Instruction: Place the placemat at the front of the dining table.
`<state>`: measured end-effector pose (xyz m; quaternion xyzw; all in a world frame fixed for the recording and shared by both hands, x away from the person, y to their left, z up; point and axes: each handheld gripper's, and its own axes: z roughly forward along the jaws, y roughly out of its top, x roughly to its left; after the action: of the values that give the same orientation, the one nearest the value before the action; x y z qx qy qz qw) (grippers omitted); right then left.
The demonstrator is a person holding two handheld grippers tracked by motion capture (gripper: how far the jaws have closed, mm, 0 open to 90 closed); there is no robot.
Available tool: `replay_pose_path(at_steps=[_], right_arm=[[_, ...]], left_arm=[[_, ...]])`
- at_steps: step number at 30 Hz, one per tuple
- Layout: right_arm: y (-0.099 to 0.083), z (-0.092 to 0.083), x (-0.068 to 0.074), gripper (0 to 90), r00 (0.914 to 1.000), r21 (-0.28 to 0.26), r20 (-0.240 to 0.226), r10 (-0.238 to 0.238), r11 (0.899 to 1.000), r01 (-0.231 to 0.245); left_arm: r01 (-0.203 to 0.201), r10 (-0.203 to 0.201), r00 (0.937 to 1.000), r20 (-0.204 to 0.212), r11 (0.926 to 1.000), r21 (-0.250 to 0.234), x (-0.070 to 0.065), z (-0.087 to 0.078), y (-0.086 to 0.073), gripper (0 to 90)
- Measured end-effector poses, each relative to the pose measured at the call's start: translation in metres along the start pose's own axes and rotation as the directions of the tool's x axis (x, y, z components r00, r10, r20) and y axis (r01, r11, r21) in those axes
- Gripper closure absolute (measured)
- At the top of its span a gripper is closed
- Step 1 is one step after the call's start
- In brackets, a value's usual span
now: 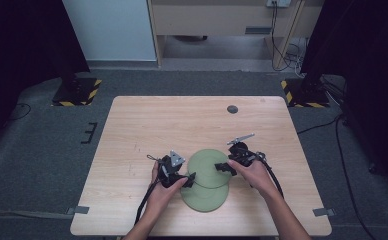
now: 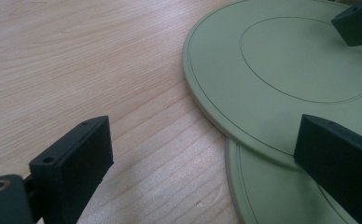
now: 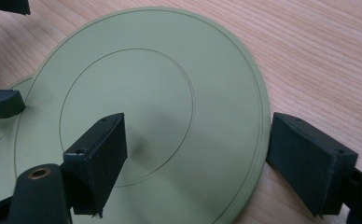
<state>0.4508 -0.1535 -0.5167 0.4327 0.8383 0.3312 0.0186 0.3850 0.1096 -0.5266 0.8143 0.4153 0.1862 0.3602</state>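
— Where were the plates when you had both tools down on the worktop [image 1: 147, 125]?

— You had two flat pale green plates near the front middle of the worktop. The upper plate [image 1: 209, 167] lay partly on top of the lower plate [image 1: 205, 199], overlapping its far edge, so only the near part of the lower one showed.

— And your left tool?

— Your left tool [image 1: 181, 176] sat at the left rim of the stack, right where the two edges crossed. In the left gripper view its jaws stood wide apart: one hung over bare wood, the other sat over the upper plate's edge at the overlap. It held nothing.

— The right one?

— Your right tool [image 1: 225, 167] straddled the right edge of the upper plate. In the right gripper view one jaw was over the plate's face, near the inner ring line, and the other was just off the rim over the wood. The jaws were spread wide with the rim between them, not closed on it. I couldn't tell whether either jaw touched the plate.

— How much room did you have?

— Plenty. The worktop was bare to the left, the right and behind the plates, except for a small dark round mark [image 1: 232, 109] near the far edge. The lower plate lay close to the front edge, well clear of both side edges.
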Motion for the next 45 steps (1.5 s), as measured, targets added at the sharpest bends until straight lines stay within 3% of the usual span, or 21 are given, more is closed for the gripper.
replay_pose_path(at_steps=[8, 15, 24, 27, 39, 45], right_arm=[[-0.003, -0.004, -0.01, 29.9, 0.997, -0.04, -0.035, 0.069, 0.997, -0.07], [-0.006, -0.009, -0.015, 49.7, 0.9959, -0.074, -0.012, 0.09, 0.993, -0.091], [-0.008, -0.015, -0.024, 57.8, 0.9868, -0.114, -0.063, 0.149, 0.981, -0.156], [-0.012, -0.012, -0.027, 60.4, 0.9828, -0.098, -0.074, 0.169, 0.979, -0.176], [-0.019, -0.015, -0.028, 58.6, 0.9817, -0.067, -0.091, 0.167, 0.983, -0.173], [-0.018, -0.016, -0.02, 44.4, 0.9886, -0.045, -0.081, 0.127, 0.99, -0.131]], left_arm=[[-0.004, 0.004, 1.0, -0.006, 1.0, 0.001, -0.001, 0.0, 0.0, 3.6], [-0.013, 0.013, 0.9998, -0.016, 0.9999, 0.0, -0.002, 0.0, 0.0, 3.2], [-0.013, 0.013, 0.9997, -0.021, 0.9999, 0.001, -0.003, 0.0, 0.0, 3.2], [-0.012, 0.012, 0.9997, -0.021, 0.9999, 0.001, -0.002, 0.0, 0.0, 3.2], [-0.013, 0.013, 0.9997, -0.02, 0.9999, 0.001, -0.002, -0.001, 0.0, 2.9], [-0.014, 0.014, 0.9997, -0.021, 0.9999, 0.001, -0.002, -0.001, 0.0, 2.9]])
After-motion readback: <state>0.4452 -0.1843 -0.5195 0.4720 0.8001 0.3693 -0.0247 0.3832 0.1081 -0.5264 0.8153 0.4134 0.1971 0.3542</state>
